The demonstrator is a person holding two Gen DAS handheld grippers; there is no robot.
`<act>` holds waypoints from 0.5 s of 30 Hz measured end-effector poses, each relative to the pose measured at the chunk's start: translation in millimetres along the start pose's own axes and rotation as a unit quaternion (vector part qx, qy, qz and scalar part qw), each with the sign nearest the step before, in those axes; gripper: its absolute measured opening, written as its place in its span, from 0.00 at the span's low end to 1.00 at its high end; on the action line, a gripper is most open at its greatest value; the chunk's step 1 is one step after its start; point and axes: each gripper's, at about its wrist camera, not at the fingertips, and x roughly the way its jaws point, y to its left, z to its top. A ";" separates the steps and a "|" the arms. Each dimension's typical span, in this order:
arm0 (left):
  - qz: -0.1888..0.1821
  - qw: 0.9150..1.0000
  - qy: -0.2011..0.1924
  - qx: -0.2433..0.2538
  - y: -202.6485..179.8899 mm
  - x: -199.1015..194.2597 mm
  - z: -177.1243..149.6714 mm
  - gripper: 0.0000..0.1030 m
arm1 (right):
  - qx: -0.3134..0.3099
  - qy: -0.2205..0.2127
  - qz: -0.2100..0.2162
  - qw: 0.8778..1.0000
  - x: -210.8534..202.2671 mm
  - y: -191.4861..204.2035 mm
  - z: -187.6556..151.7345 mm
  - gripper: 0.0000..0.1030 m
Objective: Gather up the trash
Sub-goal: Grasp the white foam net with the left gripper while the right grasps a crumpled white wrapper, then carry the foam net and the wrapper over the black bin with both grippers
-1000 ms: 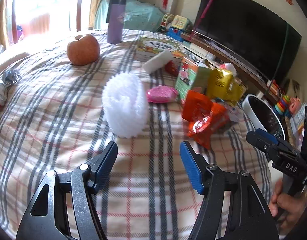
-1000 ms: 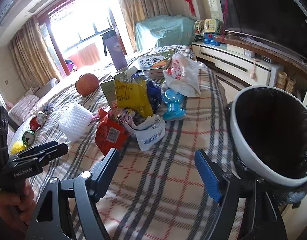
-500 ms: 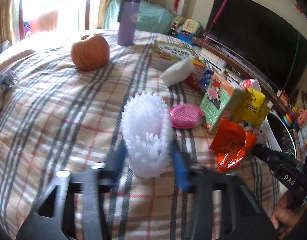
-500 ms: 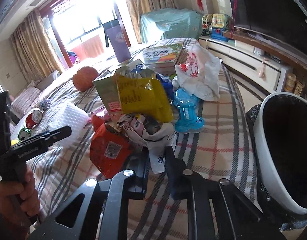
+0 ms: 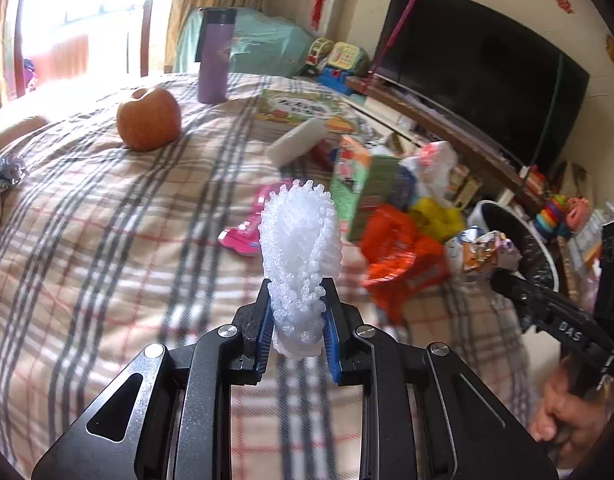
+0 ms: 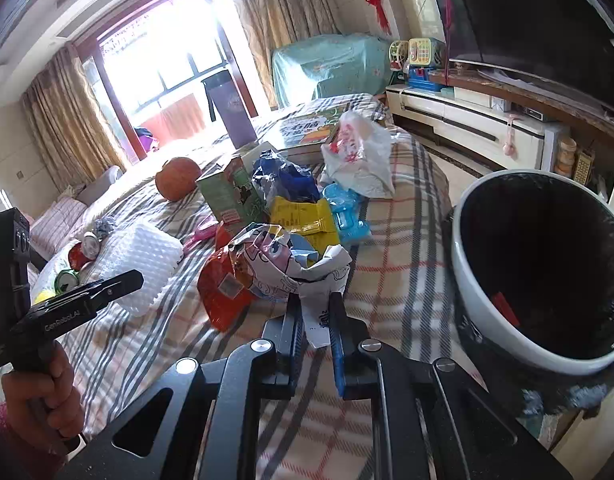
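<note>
Nearby, orange wrapper [image 6: 223, 300], green carton [image 6: 231, 194], bin [image 6: 467, 280] alongside.

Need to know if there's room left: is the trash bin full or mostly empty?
Mostly empty: the trash bin shows a dark liner and one red scrap low inside.

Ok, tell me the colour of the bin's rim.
White, around a black liner; the bin shows best in the right wrist view.

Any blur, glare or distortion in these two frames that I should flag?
Left wrist view: the window is blown out, the bedspread and orange wrapper are motion-smeared, while the foam net stays sharp. Right wrist view: sharper overall, window glare again, strong fisheye bending around the trash bin.
</note>
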 end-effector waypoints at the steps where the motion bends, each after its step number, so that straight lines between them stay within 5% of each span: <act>1: -0.004 1.000 0.000 0.003 -3.9 -2.2 -0.4 0.20 | 0.001 -0.001 -0.002 1.000 -3.1 -1.3 -1.6 0.12; 15: -0.064 0.996 0.020 0.055 -69.5 -9.1 -15.6 0.20 | 0.040 -0.018 -0.040 0.998 -43.5 -38.1 -19.1 0.12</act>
